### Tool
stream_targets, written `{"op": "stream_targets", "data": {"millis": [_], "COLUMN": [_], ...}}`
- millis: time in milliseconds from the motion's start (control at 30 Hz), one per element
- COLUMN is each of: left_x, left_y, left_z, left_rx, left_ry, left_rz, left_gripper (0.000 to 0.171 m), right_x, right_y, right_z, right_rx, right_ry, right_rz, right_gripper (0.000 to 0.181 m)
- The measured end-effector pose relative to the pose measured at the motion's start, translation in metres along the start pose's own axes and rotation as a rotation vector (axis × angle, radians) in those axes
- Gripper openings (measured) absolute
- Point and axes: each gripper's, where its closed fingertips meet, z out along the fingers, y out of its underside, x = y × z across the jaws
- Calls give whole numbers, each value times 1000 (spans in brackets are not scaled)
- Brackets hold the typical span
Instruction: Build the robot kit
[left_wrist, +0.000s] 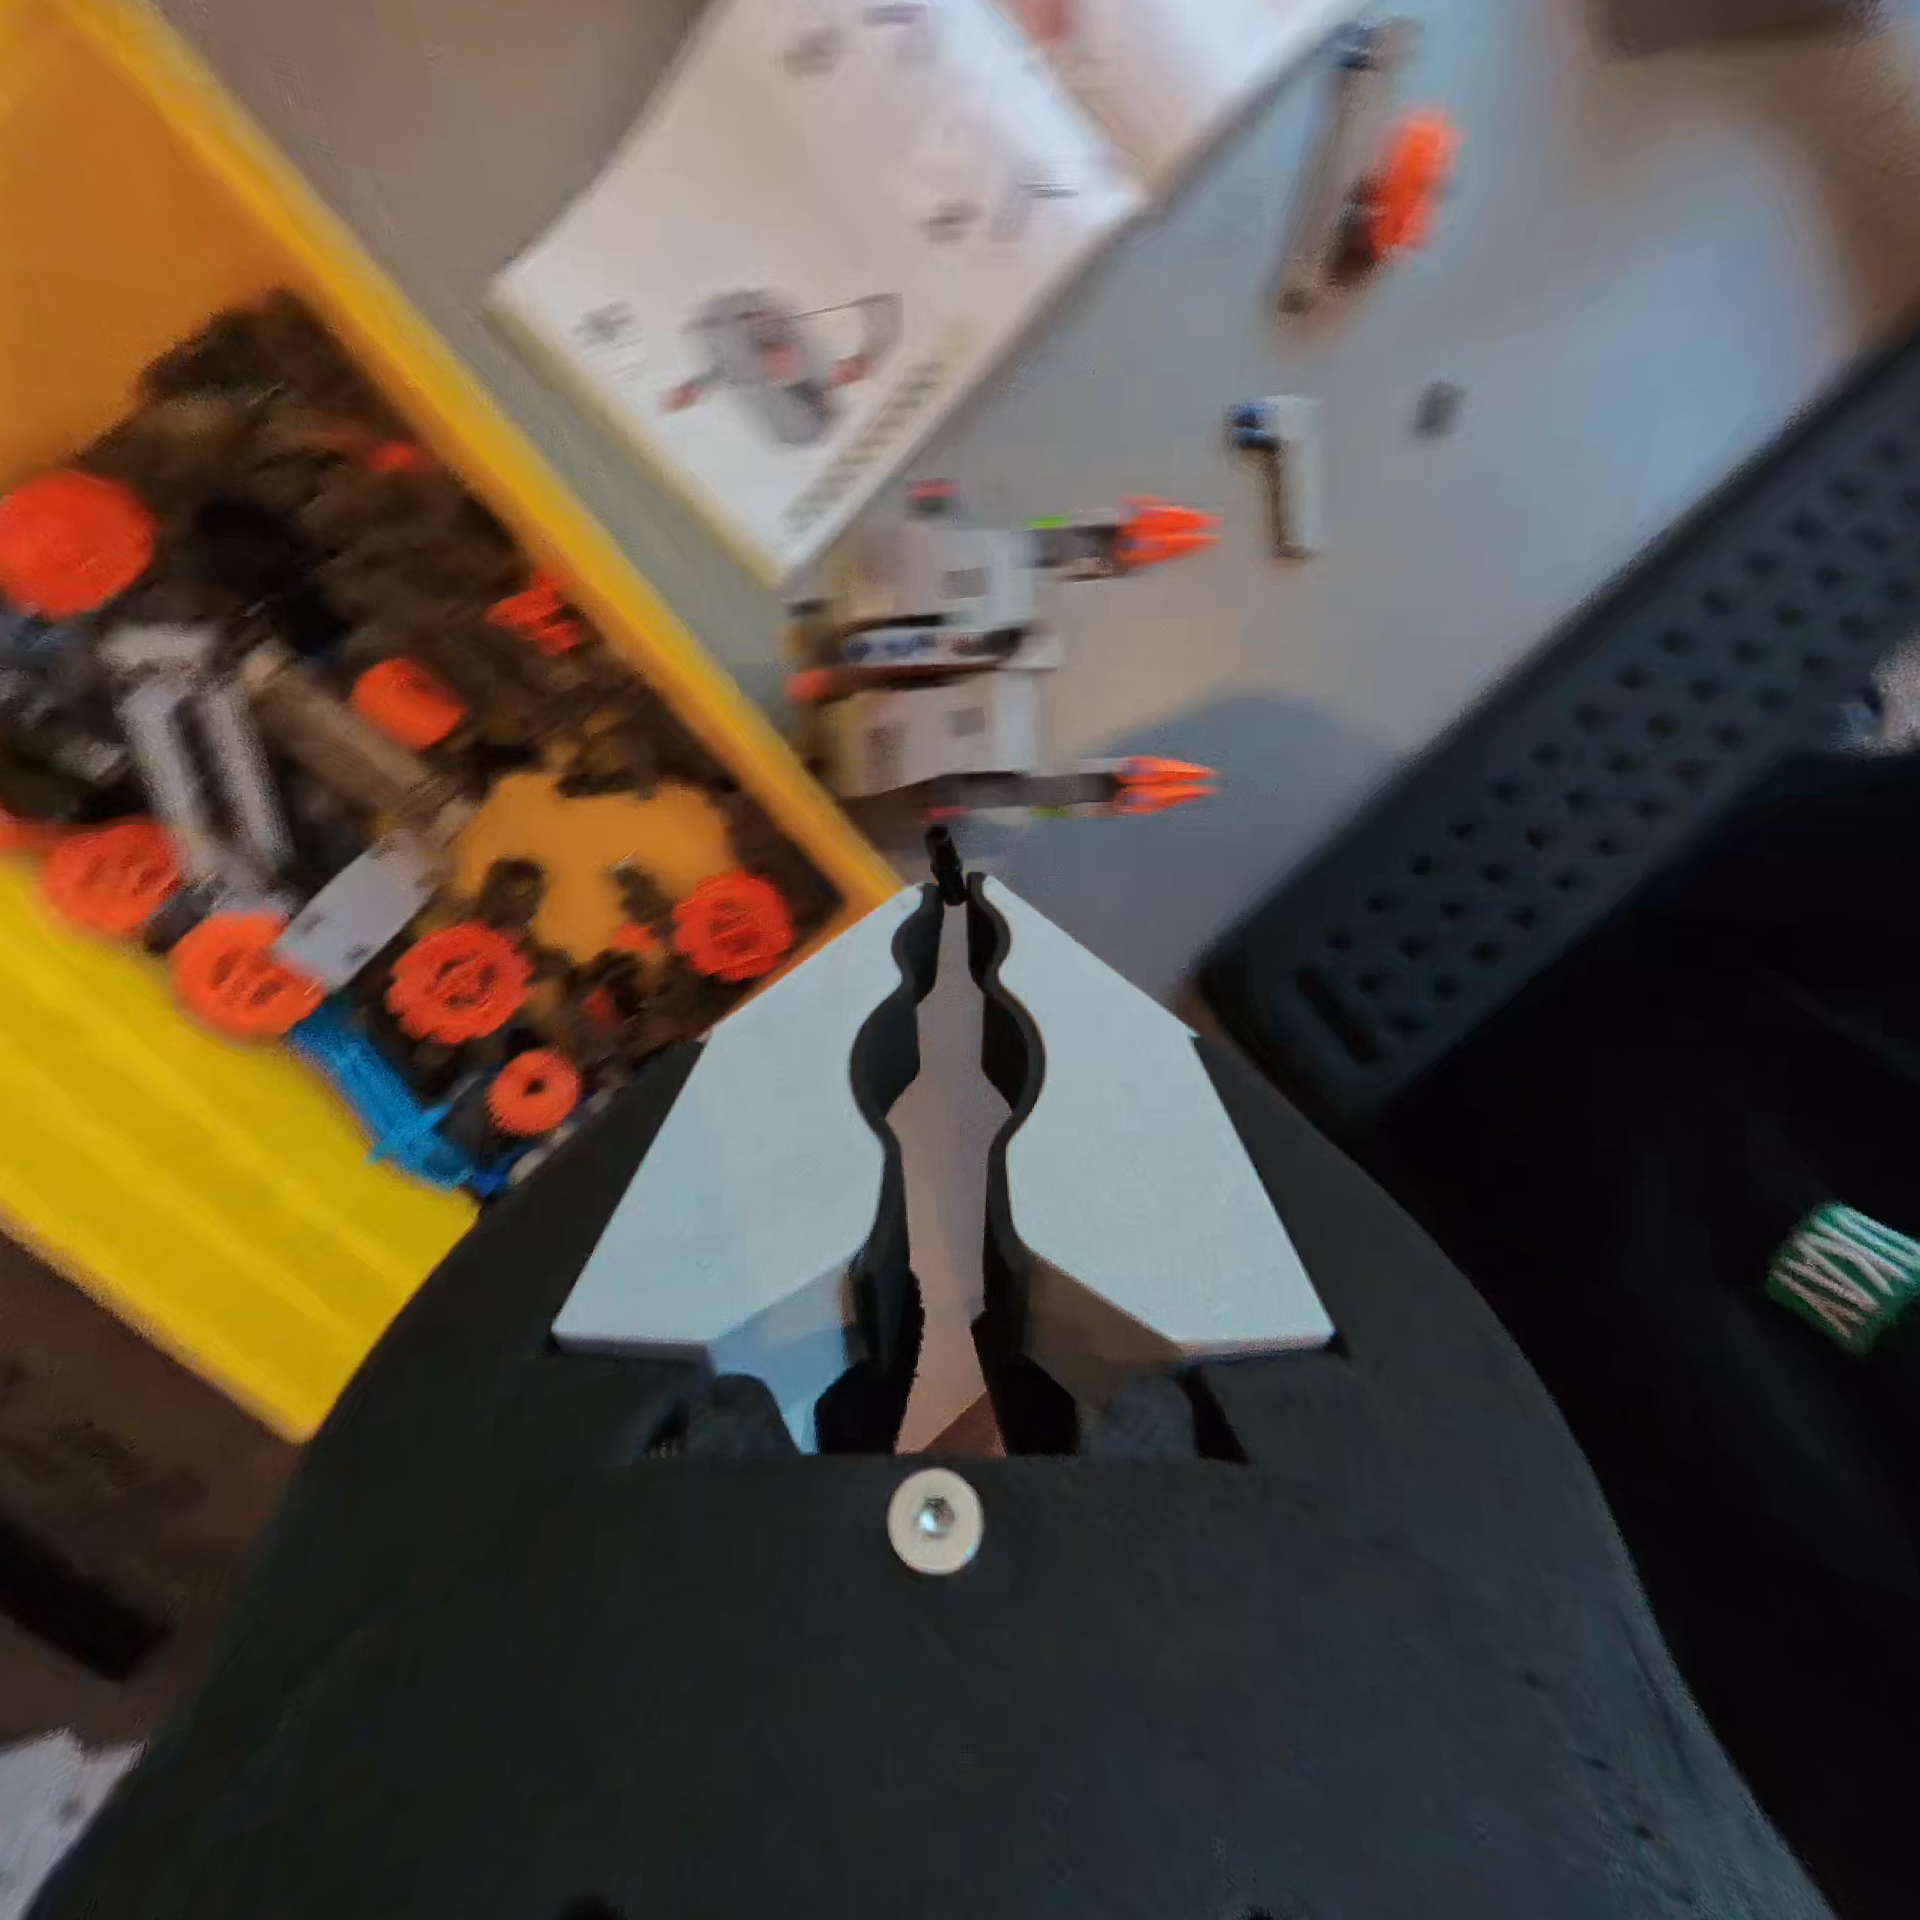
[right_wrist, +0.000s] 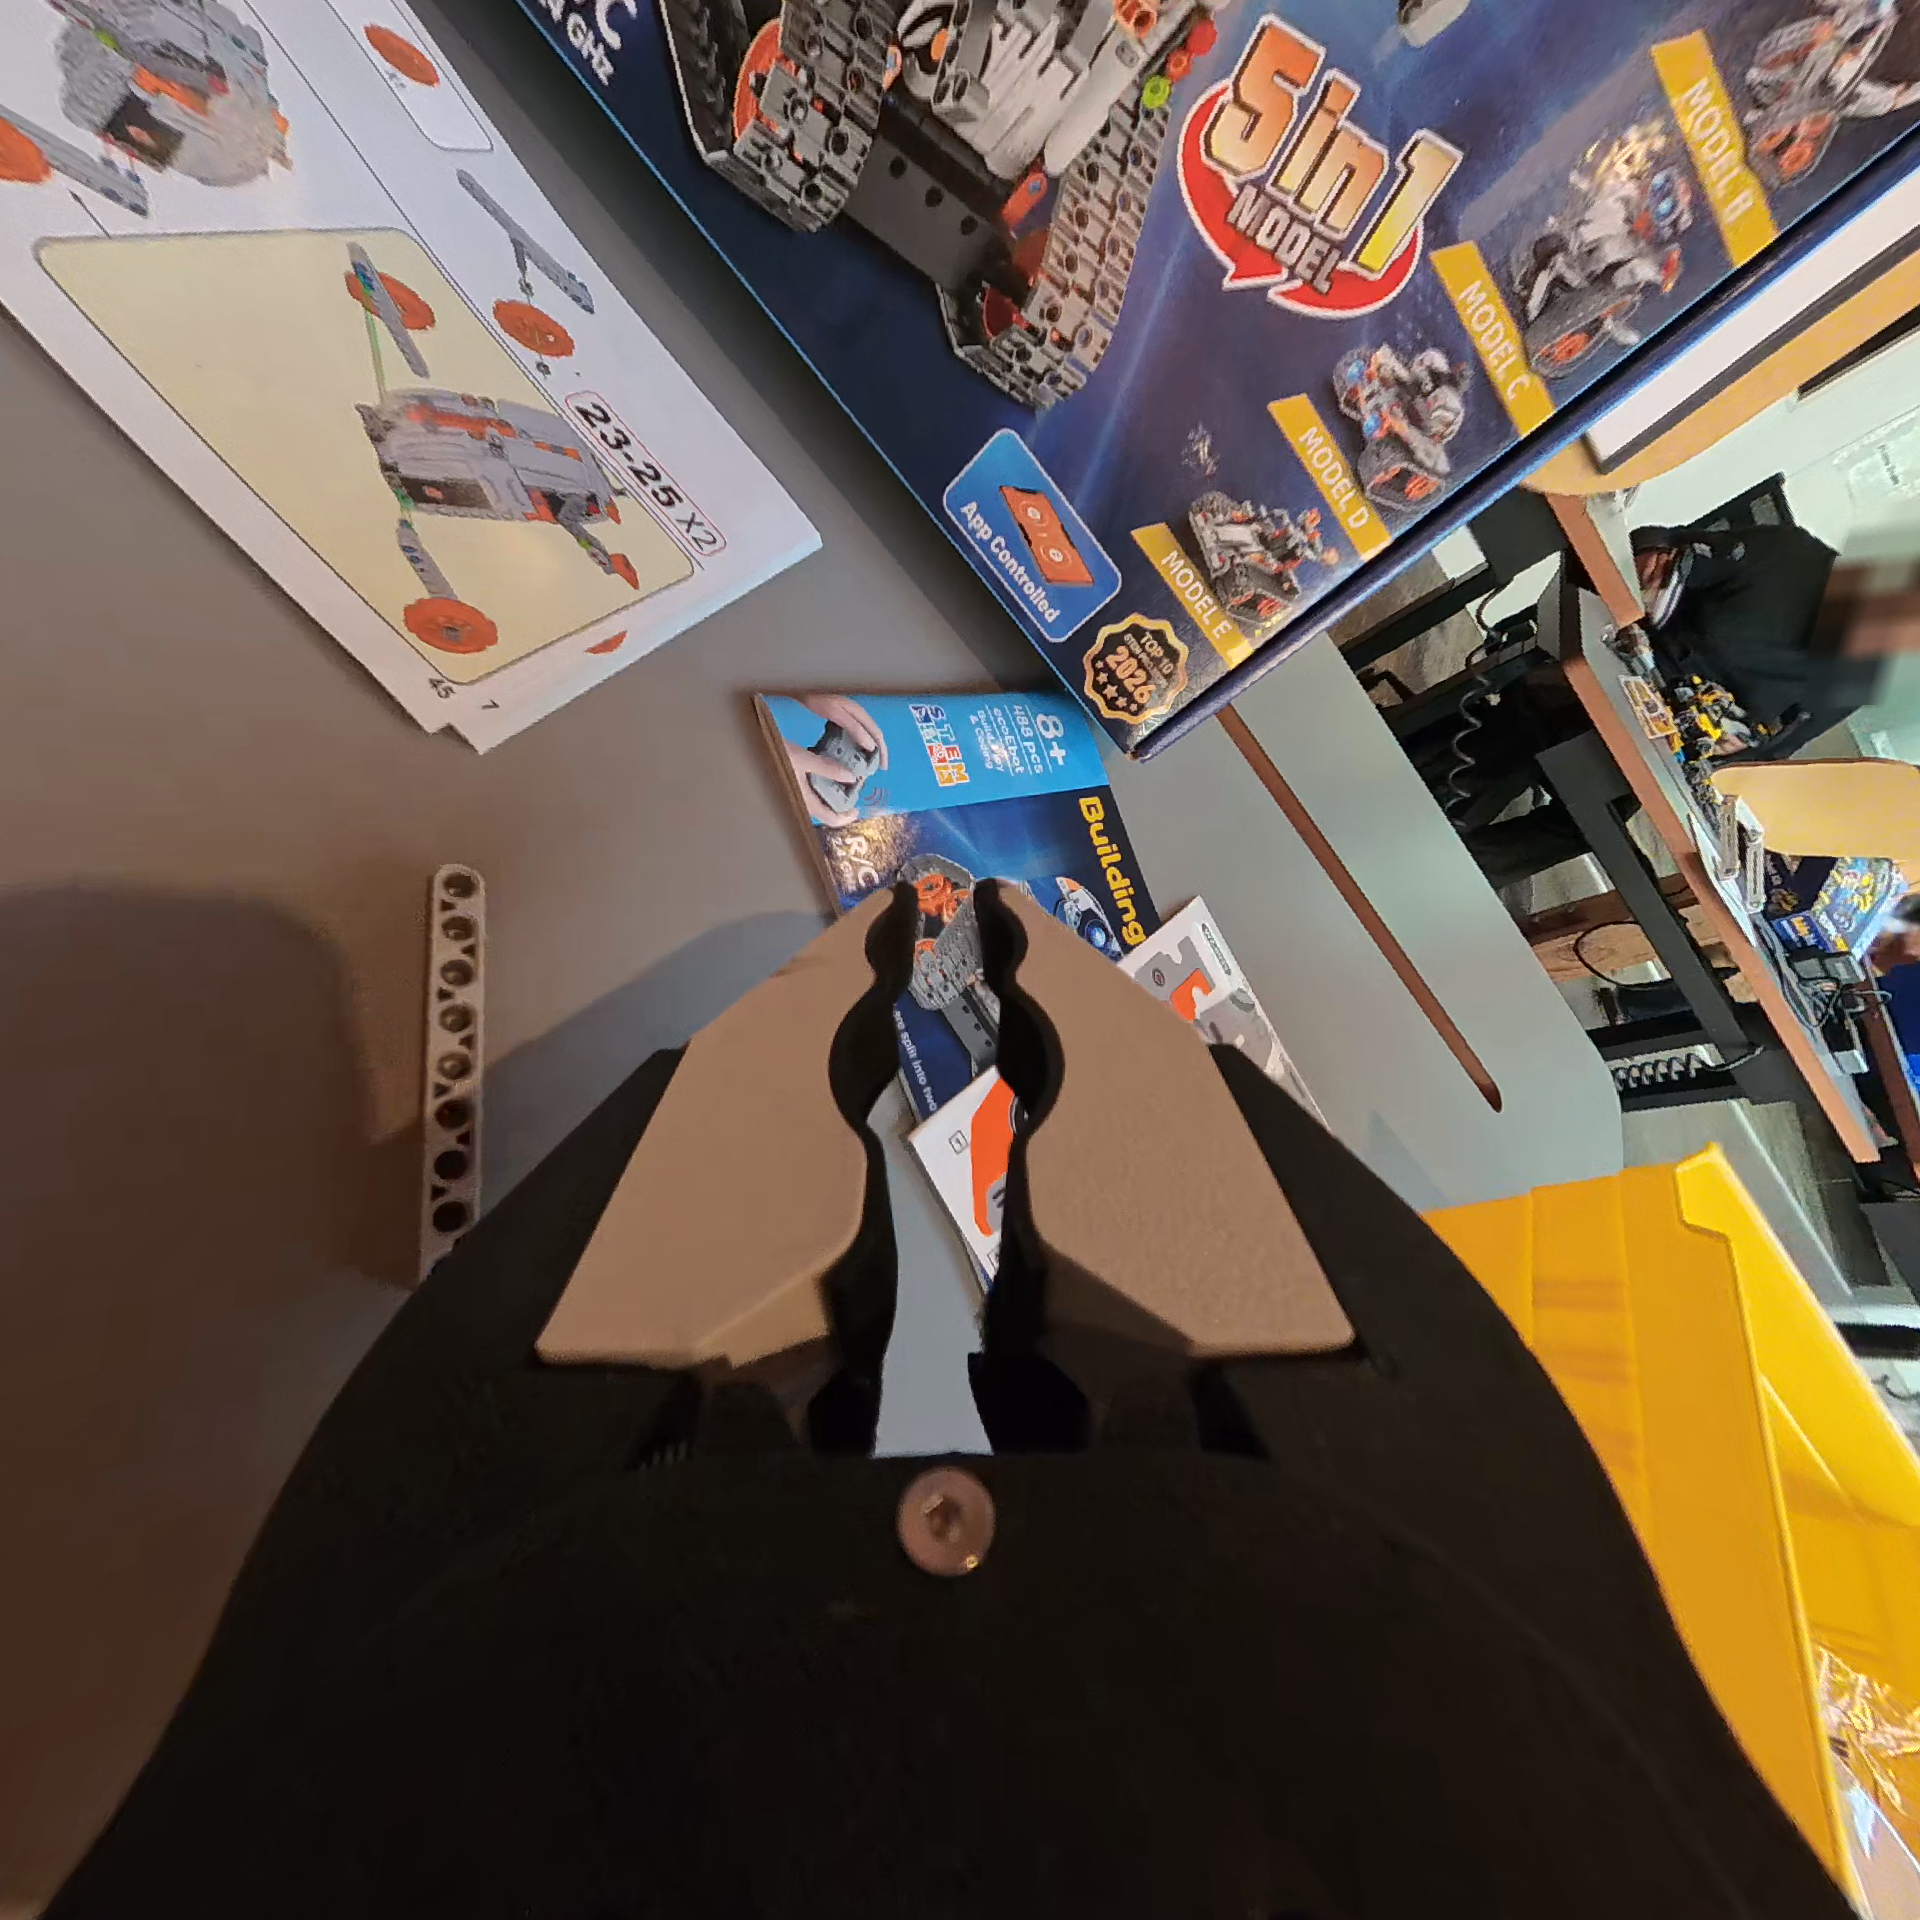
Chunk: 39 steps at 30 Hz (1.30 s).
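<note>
Beside left gripper (left_wrist: 951, 894), yellow bin (left_wrist: 343, 270) holds orange gears (left_wrist: 457, 982).

Right claw (right_wrist: 948, 899), tips slightly parted and empty, above a grey bench (right_wrist: 644, 810). Blue booklet (right_wrist: 935, 769) just beyond the tips; grey perforated beam (right_wrist: 454, 1060) at 9 o'clock; open instruction manual (right_wrist: 343, 353) at 11; dark blue box (right_wrist: 1195, 312) at 1; yellow bin (right_wrist: 1662, 1455) at 4.
</note>
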Motion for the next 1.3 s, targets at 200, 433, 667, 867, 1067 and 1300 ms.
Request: {"op": "stream_targets", "data": {"millis": [200,433,667,867,1067,1300], "left_x": [133,177,166,165,153,90], "left_y": [-30,-57,-62,-70,-108,-172], "left_z": [63,179,226,225,161,-35], "left_rx": [-42,-210,-351,-345,-111,648], "left_ry": [151,147,90,92,103,17], "left_rz": [282,285,294,300,275,158], "left_gripper": [3,3,3,14,12,31], "right_x": [-7,-16,-15,-18,-17,-12], "right_y": [-15,-24,-34,-42,-47,-50], "right_z": [-6,-11,-19,-23,-27,-28], "right_rx": [54,80,137,162,185,198], "right_ry": [-24,-51,-77,-93,-86,-55], "right_rz": [-3,-54,-29,-38,-42,-5], "right_gripper": [10,11,11,11,11,14]}}
